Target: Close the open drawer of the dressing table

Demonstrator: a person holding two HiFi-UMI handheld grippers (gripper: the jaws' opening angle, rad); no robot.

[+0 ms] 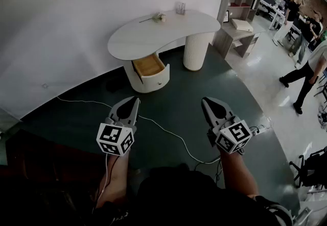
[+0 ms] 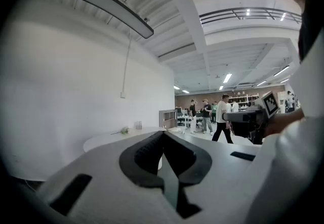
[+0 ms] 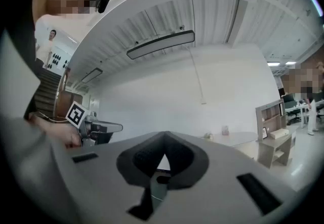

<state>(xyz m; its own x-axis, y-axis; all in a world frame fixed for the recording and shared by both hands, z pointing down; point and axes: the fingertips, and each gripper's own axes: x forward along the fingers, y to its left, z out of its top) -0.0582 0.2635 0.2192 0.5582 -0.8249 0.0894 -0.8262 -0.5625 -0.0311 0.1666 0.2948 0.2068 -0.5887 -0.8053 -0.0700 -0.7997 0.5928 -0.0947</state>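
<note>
White and curved, the dressing table [image 1: 163, 33] stands well ahead of both grippers, its wooden drawer [image 1: 149, 65] hanging open just ahead of the left gripper [image 1: 134, 101] and ahead-left of the right gripper [image 1: 205, 101], both held level, jaws closed together on nothing.

Right gripper [image 3: 164, 137] fingers [image 3: 136, 160] together, empty; dressing table [image 3: 238, 138] ahead; left gripper [image 3: 114, 127] at left
</note>
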